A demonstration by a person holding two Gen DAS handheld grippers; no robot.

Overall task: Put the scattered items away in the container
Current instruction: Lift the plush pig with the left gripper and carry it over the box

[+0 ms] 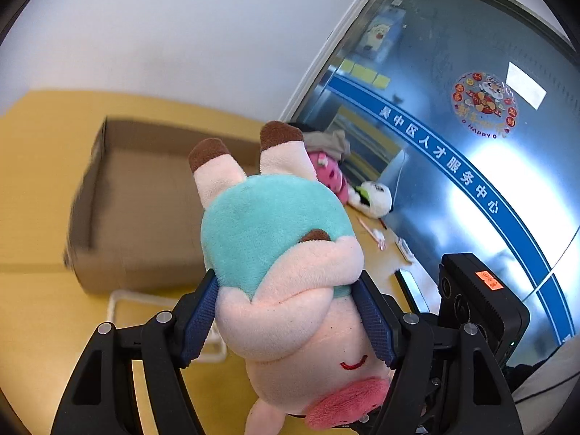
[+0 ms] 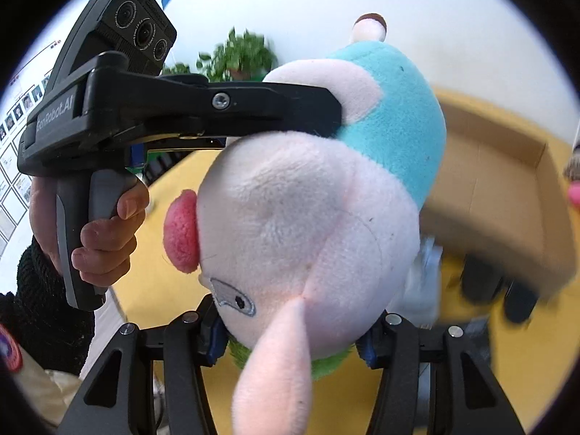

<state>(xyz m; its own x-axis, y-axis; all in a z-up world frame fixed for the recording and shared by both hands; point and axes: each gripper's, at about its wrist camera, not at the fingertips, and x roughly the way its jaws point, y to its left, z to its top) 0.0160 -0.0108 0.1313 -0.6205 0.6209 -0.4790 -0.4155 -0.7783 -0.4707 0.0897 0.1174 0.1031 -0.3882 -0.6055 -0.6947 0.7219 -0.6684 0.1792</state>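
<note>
My left gripper point(image 1: 286, 311) is shut on a pink pig plush point(image 1: 286, 253) in a teal shirt, held upside down with its brown hooves up, above the yellow table point(image 1: 32, 319). The open cardboard box point(image 1: 145, 195) lies beyond it to the left. In the right wrist view the same pig plush point(image 2: 308, 217) fills the middle, with the left gripper point(image 2: 203, 108) clamped across its body. My right gripper point(image 2: 290, 340) is closed around a green plush point(image 2: 326, 366), mostly hidden behind the pig's head. The cardboard box point(image 2: 507, 195) shows at the right.
A pink plush point(image 1: 331, 175) and a white panda plush point(image 1: 375, 199) lie by the glass wall point(image 1: 471, 181) at the table's far edge. A white frame-like item point(image 1: 119, 301) lies near the box. A potted plant point(image 2: 243, 58) stands behind.
</note>
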